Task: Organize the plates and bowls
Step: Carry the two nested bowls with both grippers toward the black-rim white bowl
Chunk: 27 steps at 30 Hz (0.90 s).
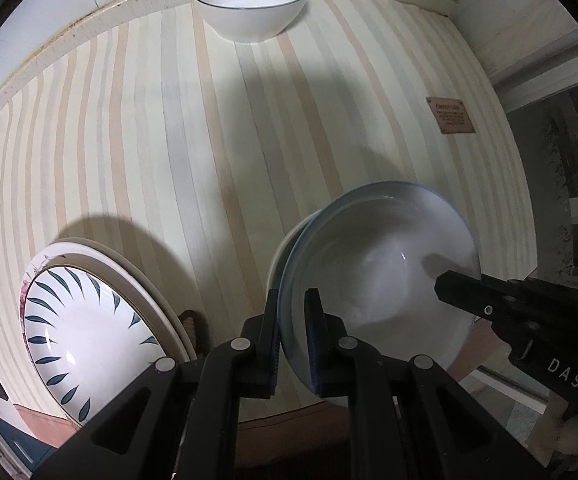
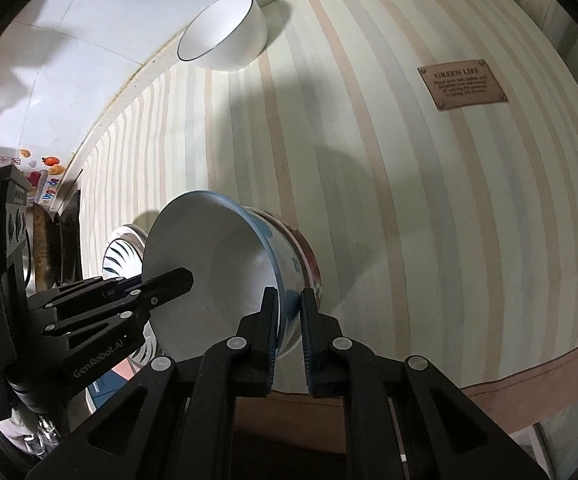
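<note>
Both hand-held grippers pinching blue-rimmed bowl (image 1: 377, 280) rim, left (image 1: 294, 340), right (image 2: 289, 332) (right view alone shows painted outside)

My left gripper (image 1: 294, 340) pinches the rim of the blue-edged white ceramic bowl (image 1: 377, 264) between its jaws. My right gripper (image 2: 289, 332) clamps the opposite rim, one finger inside, one outside.

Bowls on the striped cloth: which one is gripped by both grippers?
The blue-rimmed bowl, pinched by the left gripper and right gripper; the black-rimmed white bowl sits untouched by the wall.
</note>
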Tool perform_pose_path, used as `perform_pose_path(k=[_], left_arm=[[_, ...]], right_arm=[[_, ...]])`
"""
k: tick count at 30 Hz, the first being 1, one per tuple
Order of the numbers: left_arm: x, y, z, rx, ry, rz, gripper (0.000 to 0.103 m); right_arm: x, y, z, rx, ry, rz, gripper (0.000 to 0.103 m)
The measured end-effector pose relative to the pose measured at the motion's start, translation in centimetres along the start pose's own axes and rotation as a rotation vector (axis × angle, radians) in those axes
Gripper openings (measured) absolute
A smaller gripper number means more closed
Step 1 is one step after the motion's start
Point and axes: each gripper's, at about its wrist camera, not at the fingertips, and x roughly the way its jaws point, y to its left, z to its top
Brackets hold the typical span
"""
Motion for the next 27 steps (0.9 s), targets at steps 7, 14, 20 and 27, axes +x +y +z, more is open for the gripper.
perform_pose_path(k=[7,14,20,27], left_arm=[[0.9,-0.3,-0.1,0.003,0.011,0.009,0.01],[0.9,-0.3,0.0,0.006,0.015,0.038,0.01],[0.5,0.5,-0.1,-0.009,0.016,0.028,0.01],[-3.4,1.8,1.1,-0.047,-0.085,0.021,0.011]], right_arm=[[0.4,-0.3,0.1,0.009,0.016,0.0,0.012],[0.8,-0.5,0.3,0.028,0.028,0.017,0.012],[0.8,-0.5,0.4,0.033,0.03,0.029,0.012],[-1.2,-0.8,1.4,0.051,-0.001,0.066,0.012]])
